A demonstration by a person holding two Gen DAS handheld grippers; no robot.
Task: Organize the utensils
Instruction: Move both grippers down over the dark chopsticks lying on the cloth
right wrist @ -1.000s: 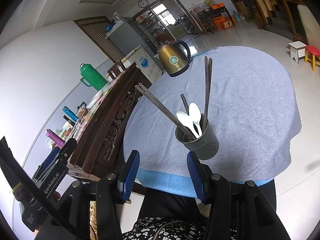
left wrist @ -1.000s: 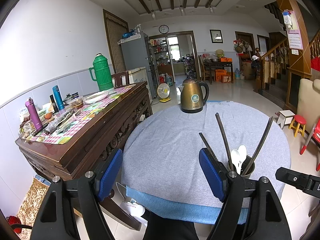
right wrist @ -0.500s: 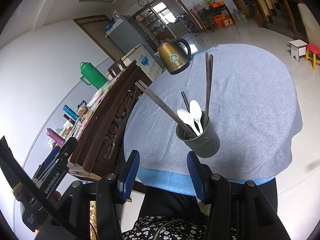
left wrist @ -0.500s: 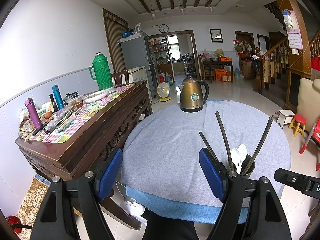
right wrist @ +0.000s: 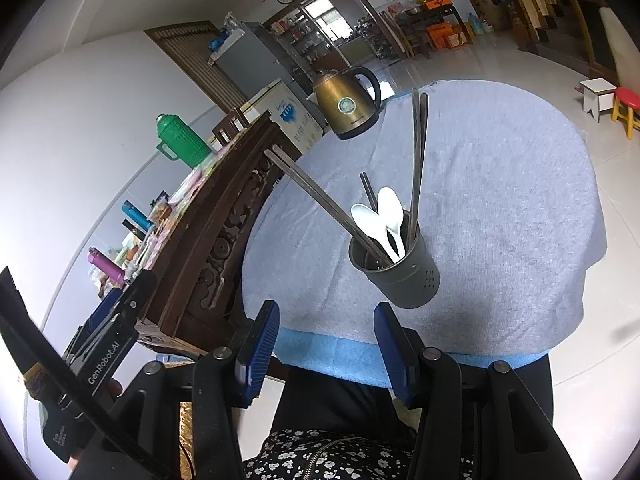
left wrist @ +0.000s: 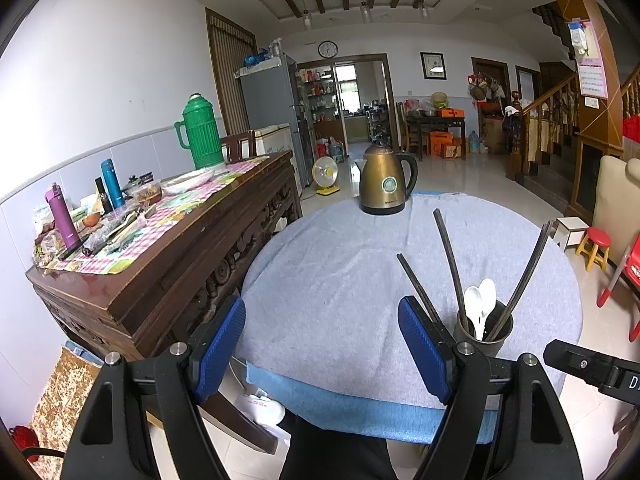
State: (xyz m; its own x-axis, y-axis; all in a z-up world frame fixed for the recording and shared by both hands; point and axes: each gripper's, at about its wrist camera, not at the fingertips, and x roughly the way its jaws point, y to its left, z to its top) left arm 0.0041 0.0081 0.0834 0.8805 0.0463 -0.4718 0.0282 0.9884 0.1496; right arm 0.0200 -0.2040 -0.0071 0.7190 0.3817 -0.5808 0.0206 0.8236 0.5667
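Your left gripper (left wrist: 322,344) gapes wide, your right gripper (right wrist: 326,336) narrower, both empty, near the round grey-clothed table (right wrist: 520,208); dark perforated metal utensil cup (right wrist: 404,276) holds chopsticks (right wrist: 418,160), white spoons (right wrist: 384,220); bronze kettle (left wrist: 384,184) behind.

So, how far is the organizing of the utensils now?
It looks done or nearly done: the chopsticks and two white spoons stand in the grey holder on the table cloth. Nothing is in hand: the left hand-held gripper and right hand-held gripper are open and empty. No loose utensils show on the cloth, so little seems left.
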